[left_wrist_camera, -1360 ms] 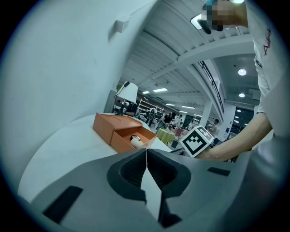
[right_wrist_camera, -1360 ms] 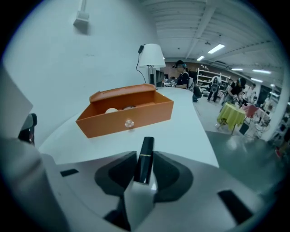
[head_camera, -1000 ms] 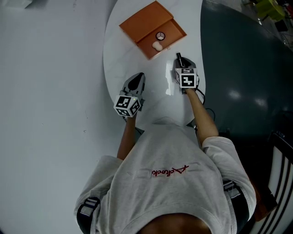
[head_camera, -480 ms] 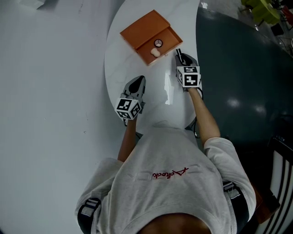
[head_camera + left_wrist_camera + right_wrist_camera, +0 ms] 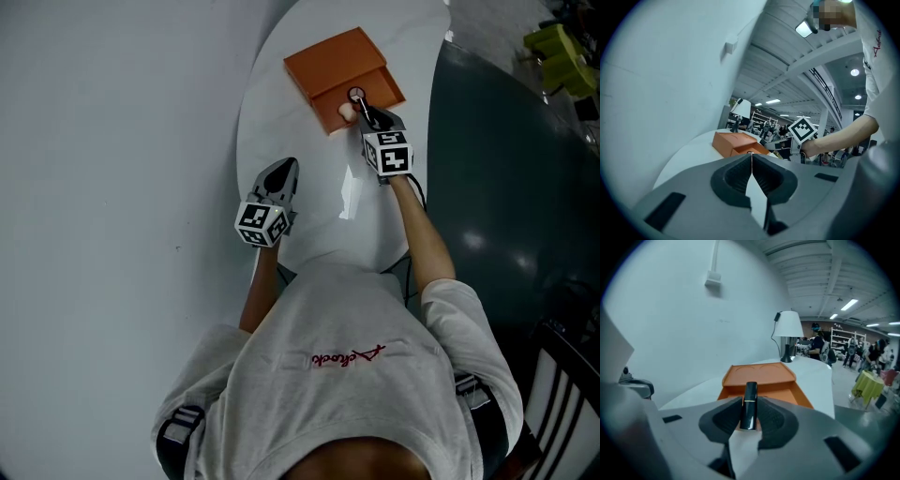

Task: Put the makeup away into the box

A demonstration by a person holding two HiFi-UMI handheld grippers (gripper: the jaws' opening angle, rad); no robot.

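Note:
An orange box (image 5: 337, 58) lies at the far side of the round white table (image 5: 309, 202), its open tray facing me. A round compact (image 5: 356, 95) and a beige piece (image 5: 346, 113) lie in the tray. My right gripper (image 5: 368, 112) hovers at the tray's near edge, shut on a black lipstick tube (image 5: 749, 404) that sticks out forward toward the box (image 5: 759, 373). Over the table's near left, my left gripper (image 5: 280, 171) is shut with nothing in it. The left gripper view shows its jaws (image 5: 751, 157) meeting, with the box (image 5: 731, 140) beyond.
A white table lamp (image 5: 789, 333) stands at the table's far edge behind the box. Dark floor (image 5: 506, 187) lies right of the table, a pale wall to its left. A yellow-green object (image 5: 561, 47) sits at the top right.
My right gripper has risen and moved forward with the lipstick, from the bare table to the box's open tray. The left gripper has shifted only slightly.

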